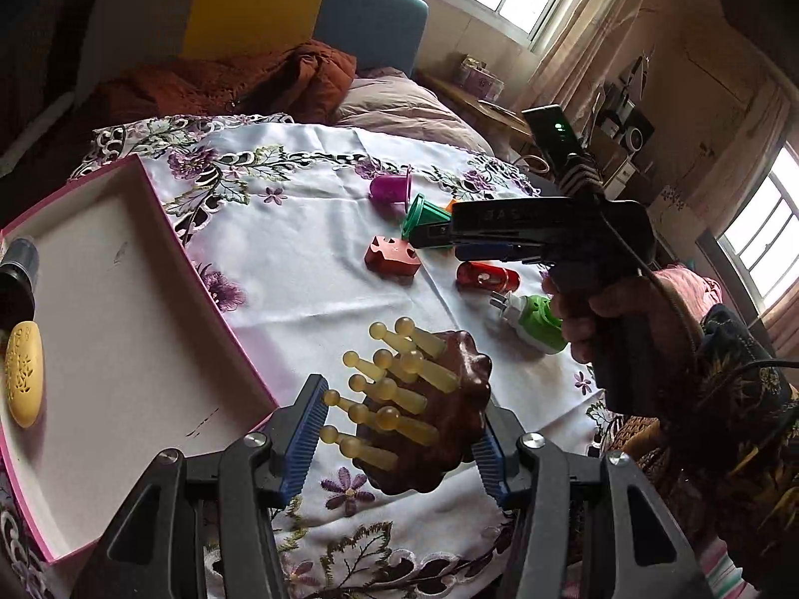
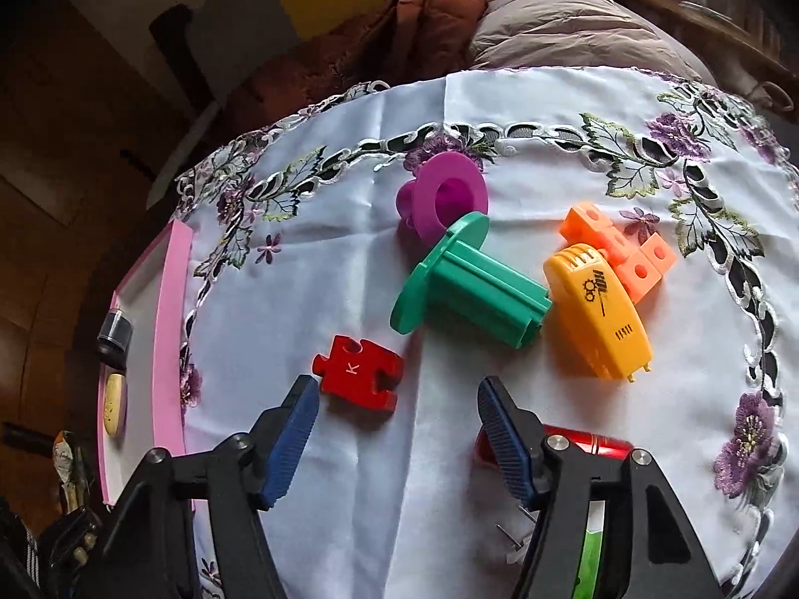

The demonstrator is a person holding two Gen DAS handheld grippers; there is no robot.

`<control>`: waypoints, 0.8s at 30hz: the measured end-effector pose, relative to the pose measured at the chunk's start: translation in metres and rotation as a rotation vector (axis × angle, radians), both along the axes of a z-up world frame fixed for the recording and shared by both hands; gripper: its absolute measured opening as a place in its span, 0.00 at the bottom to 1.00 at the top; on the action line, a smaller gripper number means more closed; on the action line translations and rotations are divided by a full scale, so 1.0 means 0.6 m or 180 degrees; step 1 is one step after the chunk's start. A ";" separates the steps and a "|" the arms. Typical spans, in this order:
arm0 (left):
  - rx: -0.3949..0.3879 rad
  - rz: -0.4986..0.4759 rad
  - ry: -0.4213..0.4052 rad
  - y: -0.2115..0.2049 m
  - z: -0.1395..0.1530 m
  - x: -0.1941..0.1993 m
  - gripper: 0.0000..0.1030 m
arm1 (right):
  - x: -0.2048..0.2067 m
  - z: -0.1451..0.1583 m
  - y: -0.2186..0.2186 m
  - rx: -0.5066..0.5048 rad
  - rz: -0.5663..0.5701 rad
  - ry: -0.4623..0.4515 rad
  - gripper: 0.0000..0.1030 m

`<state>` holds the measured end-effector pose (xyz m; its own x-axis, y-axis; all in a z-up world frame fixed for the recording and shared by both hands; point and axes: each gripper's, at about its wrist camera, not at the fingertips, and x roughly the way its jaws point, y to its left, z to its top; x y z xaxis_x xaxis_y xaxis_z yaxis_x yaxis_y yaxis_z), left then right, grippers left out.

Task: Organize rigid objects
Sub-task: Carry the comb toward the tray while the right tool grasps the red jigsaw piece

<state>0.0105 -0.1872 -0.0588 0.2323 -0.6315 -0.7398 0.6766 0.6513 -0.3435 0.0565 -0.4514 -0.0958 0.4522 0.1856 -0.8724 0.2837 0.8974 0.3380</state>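
My left gripper holds a brown massage brush with yellow pegs between its blue pads, next to the pink-rimmed box. The box holds a yellow oval piece and a dark cylinder. My right gripper is open and empty above the cloth, near a red puzzle piece. A green spool, a purple spool, a yellow casing, orange blocks, a red cylinder and a green plug-in device lie on the cloth.
The white embroidered cloth covers a round table. A bed with brown and pink bedding lies behind. The box also shows at the left edge in the right wrist view.
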 end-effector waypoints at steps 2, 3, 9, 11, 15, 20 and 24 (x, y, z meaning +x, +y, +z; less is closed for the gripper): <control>-0.0005 0.0001 -0.0002 0.003 0.001 -0.001 0.53 | 0.004 0.002 0.007 -0.0027 0.0024 -0.0007 0.65; -0.0011 0.0006 -0.0003 0.003 0.001 -0.001 0.53 | 0.007 0.004 0.013 -0.0038 0.0036 -0.0026 0.65; -0.0054 0.0052 0.0000 0.020 0.006 0.001 0.53 | 0.029 -0.012 0.063 -0.0283 0.0134 0.0047 0.65; -0.0062 0.0073 0.0007 0.028 0.007 0.001 0.53 | 0.035 -0.023 0.072 -0.0381 0.0145 0.0105 0.65; -0.0062 0.0118 0.0016 0.039 0.008 0.003 0.53 | 0.043 -0.032 0.081 -0.0650 0.0179 0.0123 0.47; -0.0083 0.0228 0.0023 0.056 0.012 0.013 0.53 | 0.043 -0.036 0.085 -0.0688 0.0283 0.0131 0.47; -0.0129 0.0419 0.0007 0.080 0.027 0.040 0.53 | 0.043 -0.038 0.078 -0.0584 0.0250 0.0151 0.47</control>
